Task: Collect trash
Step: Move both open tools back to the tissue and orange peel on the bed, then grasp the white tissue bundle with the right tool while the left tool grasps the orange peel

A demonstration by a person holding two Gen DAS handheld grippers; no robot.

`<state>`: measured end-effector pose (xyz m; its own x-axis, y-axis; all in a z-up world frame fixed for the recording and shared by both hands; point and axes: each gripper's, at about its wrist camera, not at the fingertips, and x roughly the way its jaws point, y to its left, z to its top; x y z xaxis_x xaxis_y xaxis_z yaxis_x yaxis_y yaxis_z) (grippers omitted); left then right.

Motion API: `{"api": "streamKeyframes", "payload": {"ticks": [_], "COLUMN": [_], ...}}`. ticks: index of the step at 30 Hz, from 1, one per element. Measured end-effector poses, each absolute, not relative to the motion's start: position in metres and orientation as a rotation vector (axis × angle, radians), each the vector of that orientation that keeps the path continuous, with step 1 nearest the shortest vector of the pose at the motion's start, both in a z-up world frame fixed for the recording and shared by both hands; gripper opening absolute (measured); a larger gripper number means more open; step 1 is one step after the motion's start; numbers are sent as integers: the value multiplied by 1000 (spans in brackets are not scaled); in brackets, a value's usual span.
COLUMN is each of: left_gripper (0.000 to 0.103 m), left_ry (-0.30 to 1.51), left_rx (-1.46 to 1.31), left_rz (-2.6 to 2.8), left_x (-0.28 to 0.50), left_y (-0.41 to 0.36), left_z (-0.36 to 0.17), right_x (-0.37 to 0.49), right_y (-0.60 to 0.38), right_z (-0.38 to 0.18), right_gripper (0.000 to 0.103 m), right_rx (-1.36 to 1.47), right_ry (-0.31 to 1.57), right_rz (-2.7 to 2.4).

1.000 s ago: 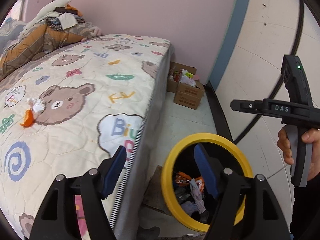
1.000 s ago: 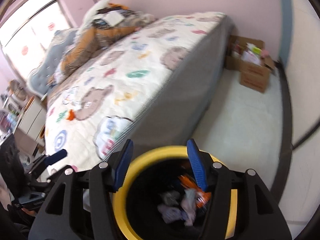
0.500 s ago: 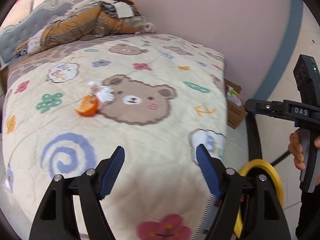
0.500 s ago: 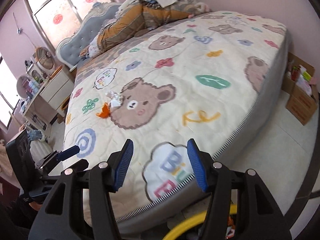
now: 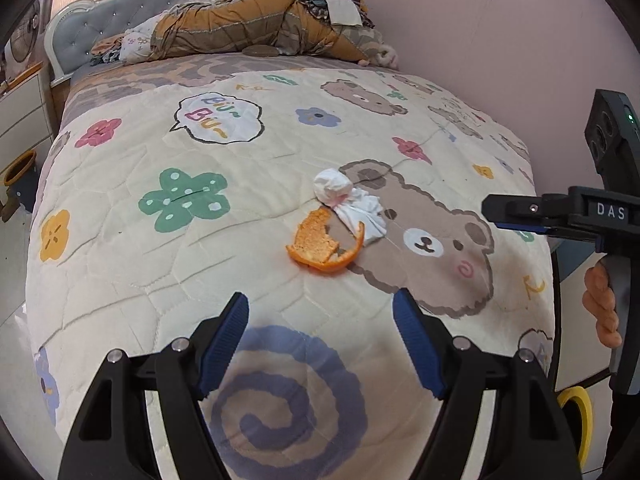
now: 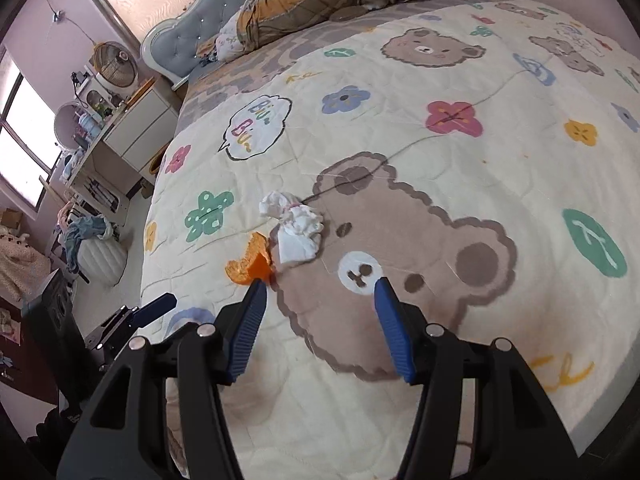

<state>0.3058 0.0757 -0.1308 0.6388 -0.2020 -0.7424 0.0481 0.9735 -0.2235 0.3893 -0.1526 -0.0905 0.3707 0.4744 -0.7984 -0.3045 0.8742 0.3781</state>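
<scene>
Bed: cream quilted bedspread [image 5: 132,264] printed with bears and flowers, pink walls around.
Trash: curled orange peel [image 5: 320,246] touching crumpled white tissue [image 5: 352,204], mid-bed, nearer the foot edge.
Left gripper [image 5: 320,312]: fingers apart, empty, short of the peel.
Right gripper [image 6: 318,292]: fingers apart, empty, near the tissue.
Headboard end: rumpled orange-brown blanket [image 5: 256,28].

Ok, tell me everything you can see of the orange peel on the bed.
The orange peel is one curled, torn piece: bright orange skin outside, paler pitted pith inside, with a thin strip arching up at one end. It lies cupped, pith upward, on the quilt at the edge of the big printed bear's head, beside a green flower print. The crumpled white tissue lies right against it on the far side, seemingly touching. Neither hand-held gripper touches it; both are short of it.
</scene>
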Motion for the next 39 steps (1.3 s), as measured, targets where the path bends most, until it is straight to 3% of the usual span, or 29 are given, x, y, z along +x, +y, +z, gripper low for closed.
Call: {"api": "streamKeyframes", "payload": {"ticks": [22,24,27,33,34,39], "left_gripper": [70,65,45,17,4,4], "left_ry": [917,913,924,907,910,918], "left_rx": [-322,-321,-330,-335,-332,-300], "left_rz": [-170,-172,-204,-222,-219,-227], "left_x": [372,374,376,374,373,369], "left_y": [81,80,76,75,75,69], "left_z": [-171,-172,-175,-175,-175,-177], "right_x": [490,494,495,488,488,484], "right_y": [-47,-46,-44,-44,-46,-48], "right_z": [-150,-157,-164,-167,-167,-165], "right_gripper": [55,56,55,35,32,29], "right_rx": [-15,-15,-7,-9,1,26], "right_ry": [1216,1227,1242,1243,1241,1227], "right_rz": [518,512,518,537,538,538]}}
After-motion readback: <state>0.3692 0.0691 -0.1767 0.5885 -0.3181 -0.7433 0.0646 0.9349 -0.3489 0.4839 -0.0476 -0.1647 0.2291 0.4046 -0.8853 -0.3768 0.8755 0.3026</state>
